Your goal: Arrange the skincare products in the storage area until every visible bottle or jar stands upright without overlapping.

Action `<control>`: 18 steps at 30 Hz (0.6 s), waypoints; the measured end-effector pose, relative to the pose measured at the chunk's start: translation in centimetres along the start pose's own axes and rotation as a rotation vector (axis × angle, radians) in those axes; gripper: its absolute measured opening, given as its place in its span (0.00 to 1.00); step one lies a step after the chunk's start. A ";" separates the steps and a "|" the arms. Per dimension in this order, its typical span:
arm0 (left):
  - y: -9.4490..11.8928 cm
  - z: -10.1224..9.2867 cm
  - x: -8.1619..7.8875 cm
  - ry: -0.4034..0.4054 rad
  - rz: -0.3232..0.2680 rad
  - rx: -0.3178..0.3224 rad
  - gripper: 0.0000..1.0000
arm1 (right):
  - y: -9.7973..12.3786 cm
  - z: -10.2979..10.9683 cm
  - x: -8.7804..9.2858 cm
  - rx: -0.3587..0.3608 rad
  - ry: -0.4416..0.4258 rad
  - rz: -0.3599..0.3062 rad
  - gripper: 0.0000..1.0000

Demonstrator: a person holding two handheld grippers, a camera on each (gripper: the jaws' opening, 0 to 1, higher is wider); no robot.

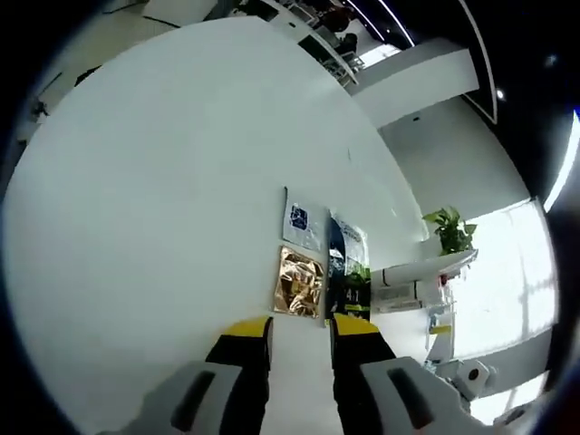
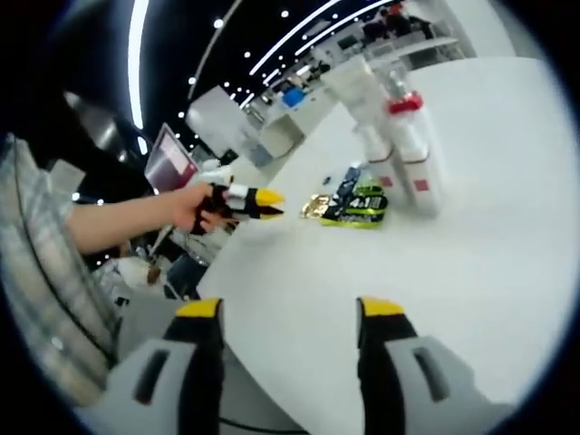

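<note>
In the right gripper view we see what the left gripper view does not give us: a cluster of tall white bottles [image 2: 399, 127] standing upright in the upper right of the frame, two of them with a red band or label. Just below and left of them, flat sachets [image 2: 349, 207] lie on the white table [image 2: 471, 272] — a gold foil one beside dark and green ones, close enough together that we cannot tell whether they overlap.

The same view shows the left gripper [image 2: 263, 204] coming in from the left at mid-height, held in a person's hand [image 2: 204, 210] with a bare forearm and a checked sleeve [image 2: 41, 272] behind it. Its yellow-tipped jaws point toward the sachets, near them but apart; they look close together from this side, though we cannot tell for certain.

The left gripper view gives us the sachets from closer: a gold foil sachet [image 1: 298, 283] just above the jaws, a white sachet with a blue mark [image 1: 302, 222] above it, and a dark and green sachet [image 1: 348, 272] to the right. Further right a potted plant [image 1: 450, 228] sits on a white shelf.

The left gripper [image 1: 301, 337] shows a narrow gap between its yellow tips, with nothing in it. The right gripper [image 2: 290, 313] hangs over bare table at the bottom of its view — jaws spread wide and empty.
</note>
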State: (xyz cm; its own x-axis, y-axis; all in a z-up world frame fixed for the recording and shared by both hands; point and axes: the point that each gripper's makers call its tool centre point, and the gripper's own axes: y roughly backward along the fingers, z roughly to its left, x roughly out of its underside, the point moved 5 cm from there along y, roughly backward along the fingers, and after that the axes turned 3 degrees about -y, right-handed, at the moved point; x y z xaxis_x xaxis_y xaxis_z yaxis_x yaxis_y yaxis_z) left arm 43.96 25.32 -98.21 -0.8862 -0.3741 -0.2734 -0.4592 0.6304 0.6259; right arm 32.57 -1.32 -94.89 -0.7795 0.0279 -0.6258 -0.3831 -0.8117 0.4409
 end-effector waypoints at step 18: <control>11.5 -5.9 7.4 -0.446 -0.348 0.025 0.50 | 1.2 6.0 -2.8 -0.059 0.179 -0.085 0.69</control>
State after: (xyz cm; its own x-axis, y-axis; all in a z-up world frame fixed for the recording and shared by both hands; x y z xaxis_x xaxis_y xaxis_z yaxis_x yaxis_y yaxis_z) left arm 32.46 25.75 -88.72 -0.6201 -0.2424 -0.7461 -0.7255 0.5390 0.4279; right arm 31.34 1.13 -88.72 -0.6426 -0.0019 -0.7662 -0.4102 -0.8438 0.3461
